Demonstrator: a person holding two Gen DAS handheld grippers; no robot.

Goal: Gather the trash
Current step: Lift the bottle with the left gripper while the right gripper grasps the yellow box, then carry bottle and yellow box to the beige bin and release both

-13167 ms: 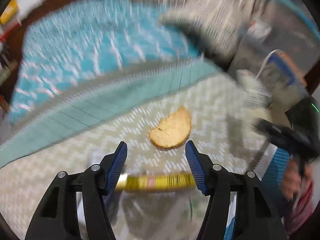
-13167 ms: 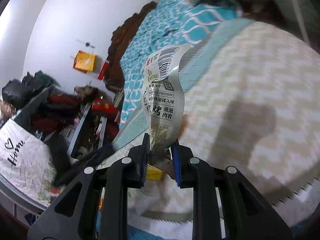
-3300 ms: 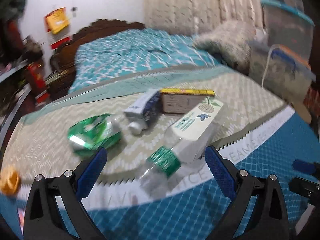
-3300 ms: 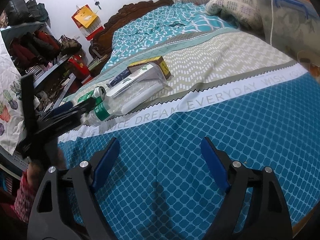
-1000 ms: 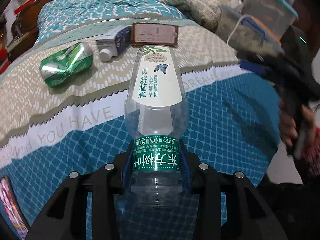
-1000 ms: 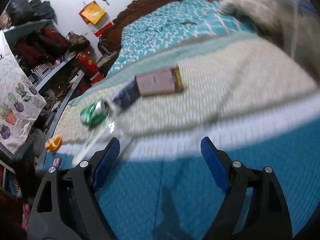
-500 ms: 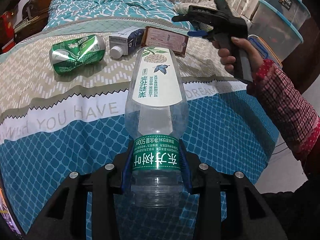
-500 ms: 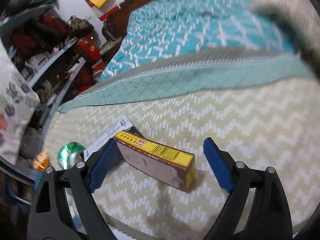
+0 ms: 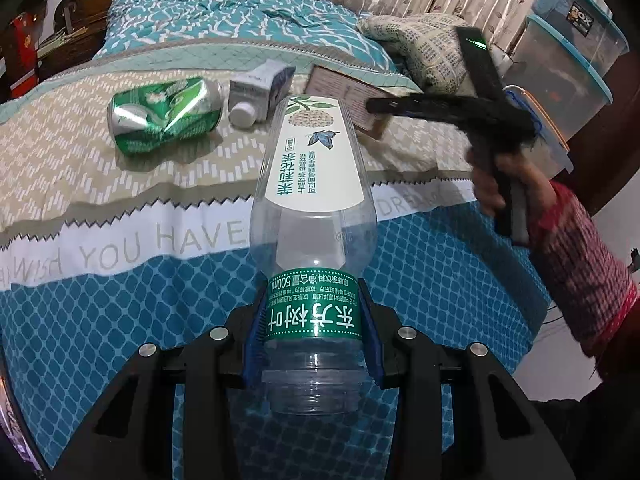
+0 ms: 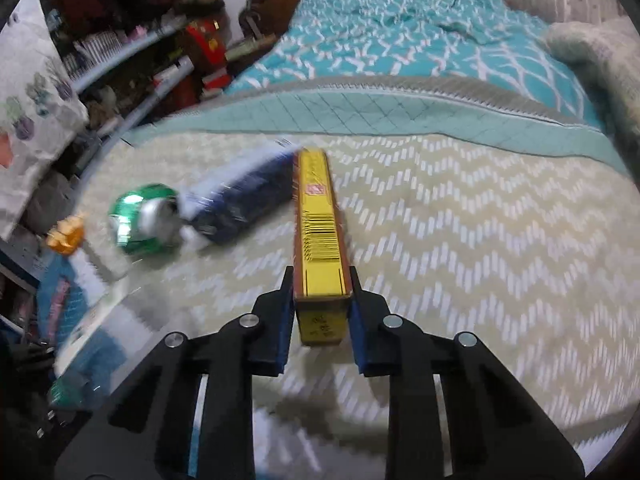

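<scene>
My left gripper (image 9: 312,320) is shut on a clear empty plastic bottle (image 9: 316,168), gripping its green-banded neck, with the base pointing away over the bed. In the right wrist view my right gripper (image 10: 320,292) has its jaws closing on a flat brown box with a yellow edge (image 10: 320,216); both pads press its sides. The left wrist view shows the same box (image 9: 340,88) with the right gripper's fingers (image 9: 376,106) on it, held by a hand (image 9: 492,184). A crushed green can (image 9: 164,114) and a small blue-white carton (image 9: 260,90) lie on the bedspread.
The bedspread (image 9: 120,320) is blue near me and beige further off. A knitted pillow (image 9: 420,40) and stacked plastic bins (image 9: 568,60) stand at the right. Cluttered shelves (image 10: 120,40) line the bed's left side, and a small orange object (image 10: 66,236) lies near the can.
The right gripper swept in over the bed to the box and closed on it, turning so the box's yellow edge runs straight ahead. The left gripper kept the bottle and barely moved.
</scene>
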